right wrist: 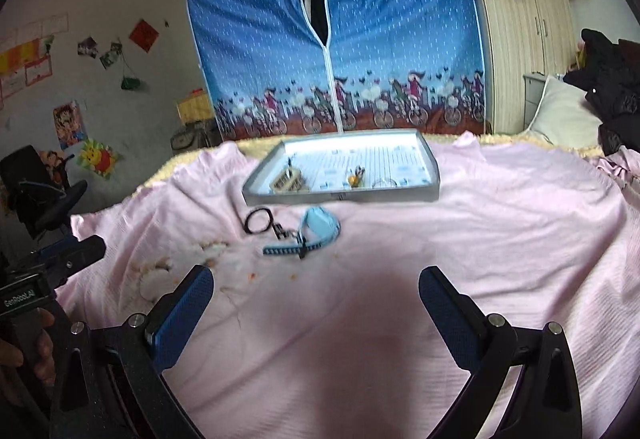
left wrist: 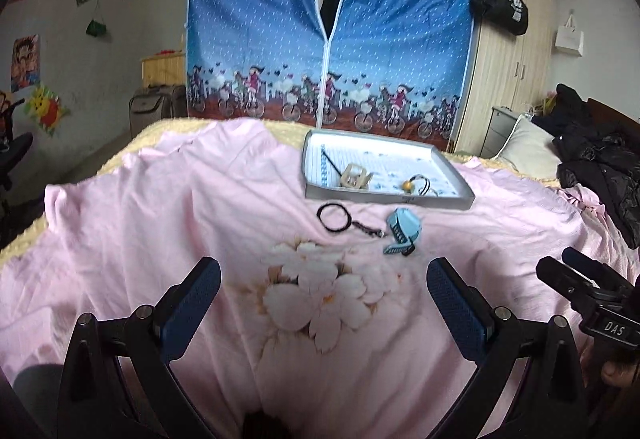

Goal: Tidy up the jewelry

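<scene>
A shallow grey tray (left wrist: 436, 155) (right wrist: 431, 163) lies on the pink sheet ahead. Inside it are a beige hair clip (left wrist: 354, 177) (right wrist: 289, 181), a yellow bead on a black cord (left wrist: 412, 185) (right wrist: 354, 178) and a thin black stick (left wrist: 331, 162). In front of the tray lie a black hair tie (left wrist: 333, 218) (right wrist: 258, 221), a small dark chain (left wrist: 370, 230) (right wrist: 282, 231) and a light blue watch (left wrist: 403, 231) (right wrist: 316, 233). My left gripper (left wrist: 324, 275) is open, well short of these items. My right gripper (right wrist: 316, 279) is open too, holding nothing.
The pink sheet (left wrist: 200, 199) with a flower print covers a bed with a yellow blanket edge (left wrist: 120, 155). Dark clothes (left wrist: 600, 167) and a pillow (left wrist: 524, 143) lie at the right. A blue fabric wardrobe (left wrist: 328, 39) stands behind the bed.
</scene>
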`<state>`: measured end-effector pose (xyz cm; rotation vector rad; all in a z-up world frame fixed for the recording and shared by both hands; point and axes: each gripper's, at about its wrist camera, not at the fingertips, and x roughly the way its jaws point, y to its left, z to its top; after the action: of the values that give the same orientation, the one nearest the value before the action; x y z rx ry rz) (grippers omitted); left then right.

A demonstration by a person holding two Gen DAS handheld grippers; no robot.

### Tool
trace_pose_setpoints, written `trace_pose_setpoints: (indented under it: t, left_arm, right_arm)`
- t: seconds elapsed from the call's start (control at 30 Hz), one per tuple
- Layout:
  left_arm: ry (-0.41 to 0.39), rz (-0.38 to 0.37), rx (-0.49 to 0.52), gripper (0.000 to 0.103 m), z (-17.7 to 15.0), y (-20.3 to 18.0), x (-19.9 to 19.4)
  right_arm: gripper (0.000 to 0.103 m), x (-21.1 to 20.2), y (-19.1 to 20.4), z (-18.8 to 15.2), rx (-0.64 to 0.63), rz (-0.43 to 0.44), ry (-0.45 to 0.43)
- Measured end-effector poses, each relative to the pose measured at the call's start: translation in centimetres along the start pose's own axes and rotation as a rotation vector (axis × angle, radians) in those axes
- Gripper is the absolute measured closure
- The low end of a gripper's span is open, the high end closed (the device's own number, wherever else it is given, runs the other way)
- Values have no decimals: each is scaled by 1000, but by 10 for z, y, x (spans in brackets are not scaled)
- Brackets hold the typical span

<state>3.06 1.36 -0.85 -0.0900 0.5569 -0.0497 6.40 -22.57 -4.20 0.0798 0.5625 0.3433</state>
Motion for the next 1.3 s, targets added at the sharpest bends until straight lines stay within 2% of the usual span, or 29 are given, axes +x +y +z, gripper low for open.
trace_pose_setpoints:
  t: [0.2,0.4,0.67,0.8,0.9,1.03,1.17,1.3]
  left_arm:
    - [58,18,-28,2,-2,3,7]
    - [72,32,-30,2,-3,3,8]
    - [142,47,-76,2,-3,11,20]
    - [168,49,-95,2,-4,15,25]
    - [202,34,-108,2,-2,17,32]
    - [266,12,-168,2,1,27,45]
    - [343,-41,-210,2,11,39,61]
    - [419,-115,-330,2,18,60,77]
  right_arm:
    - [0,7,-1,-4,6,-37,41]
    - [0,11,-9,-4,44,-55,68]
    - [0,25,-19,-6,97,-83,152]
    - [0,30,-23,-6,118,-74,179]
    - [0,36,-31,-7,157,-29,215]
    - [0,43,-41,-8,213,-41,257]
    - [0,51,-51,-11,275,-5,307]
    - [0,58,-60,-15,326,-6,347]
